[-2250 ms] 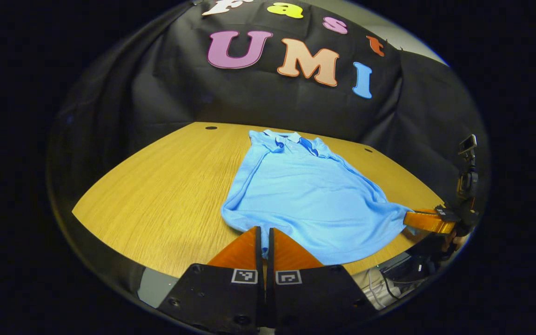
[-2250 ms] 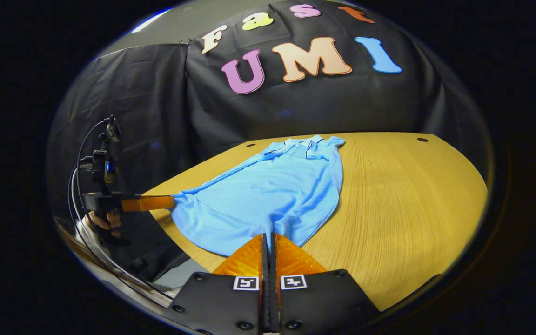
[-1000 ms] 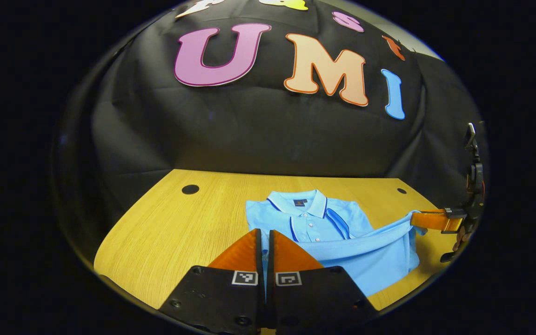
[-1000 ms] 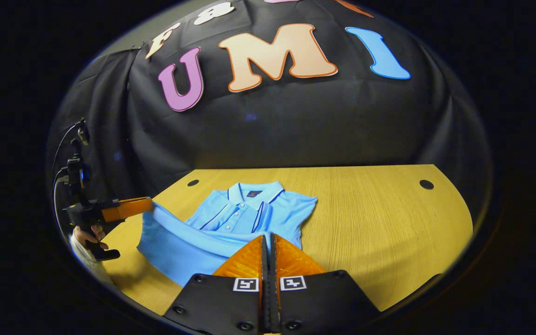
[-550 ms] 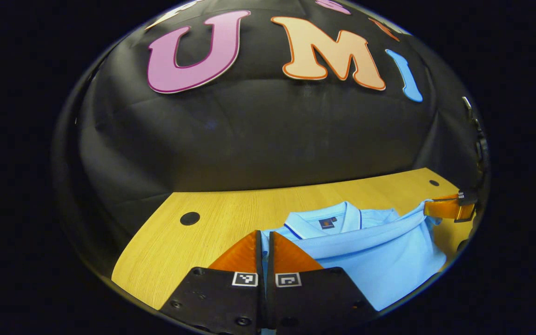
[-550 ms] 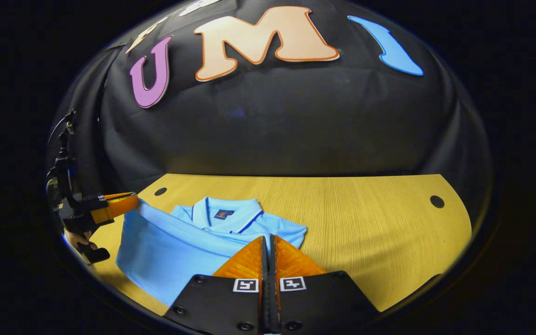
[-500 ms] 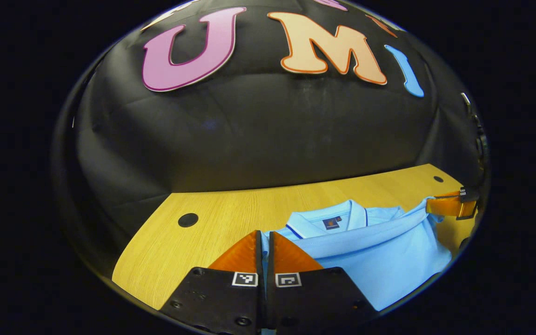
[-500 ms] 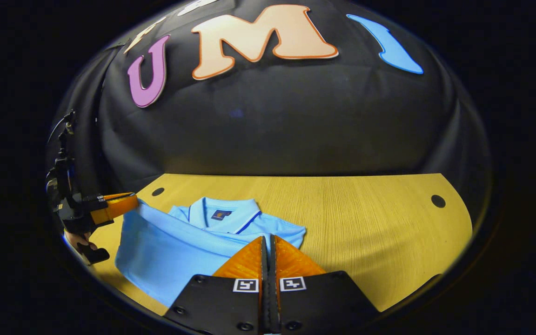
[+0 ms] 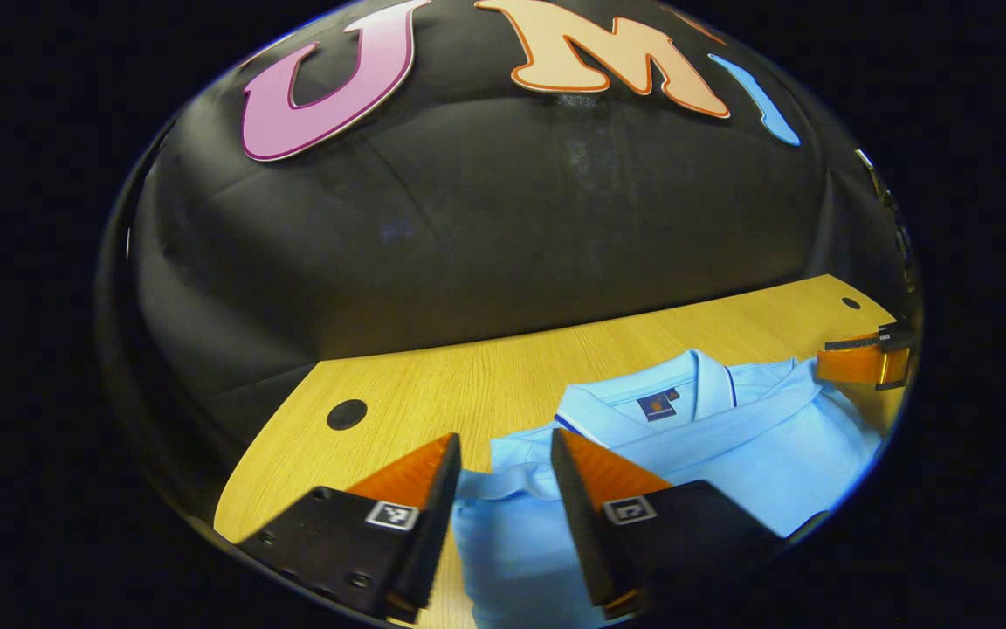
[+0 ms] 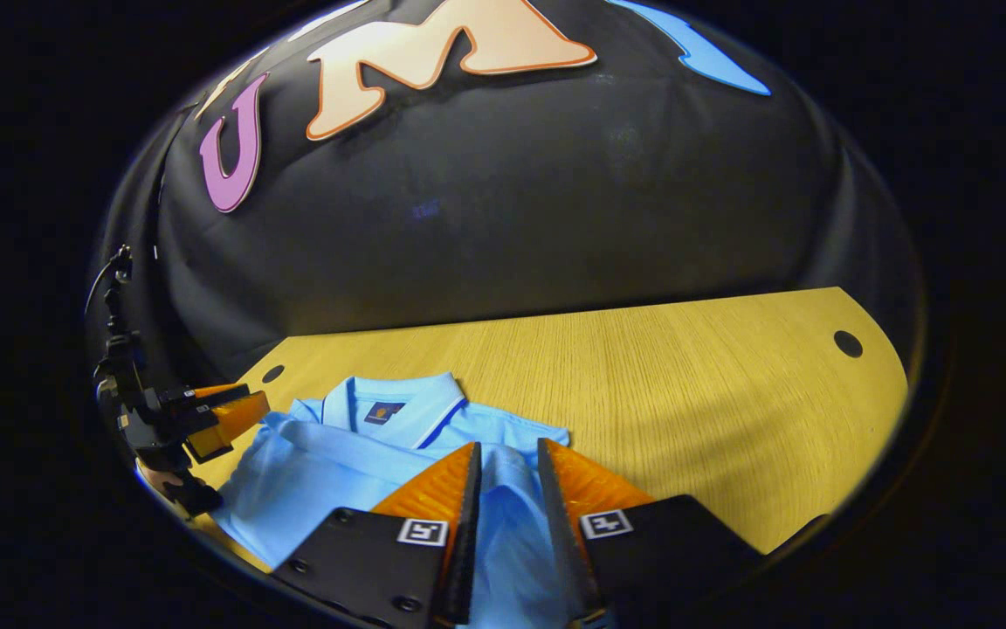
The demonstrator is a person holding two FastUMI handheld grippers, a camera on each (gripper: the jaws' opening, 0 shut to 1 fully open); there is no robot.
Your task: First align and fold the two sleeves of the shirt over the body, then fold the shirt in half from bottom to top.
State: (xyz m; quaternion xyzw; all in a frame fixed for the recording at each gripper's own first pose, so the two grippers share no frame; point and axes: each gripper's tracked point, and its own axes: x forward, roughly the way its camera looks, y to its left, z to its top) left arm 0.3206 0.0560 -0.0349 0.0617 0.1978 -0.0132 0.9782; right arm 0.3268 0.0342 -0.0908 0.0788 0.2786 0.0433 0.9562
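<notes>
While both jaws gape, left gripper (image 9: 503, 454) seemingly hovers over shirt (image 9: 730, 437)

Each gripper (image 9: 503, 454) (image 10: 507, 472) has a black body with screws and a square black-and-white marker beside each finger.

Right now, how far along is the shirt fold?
Shirt lies doubled on the table, hem up by the collar, so the bottom-to-top fold looks done. Left gripper and right gripper are open over the hem. Left: withdrawing. Sleeves are hidden.
</notes>
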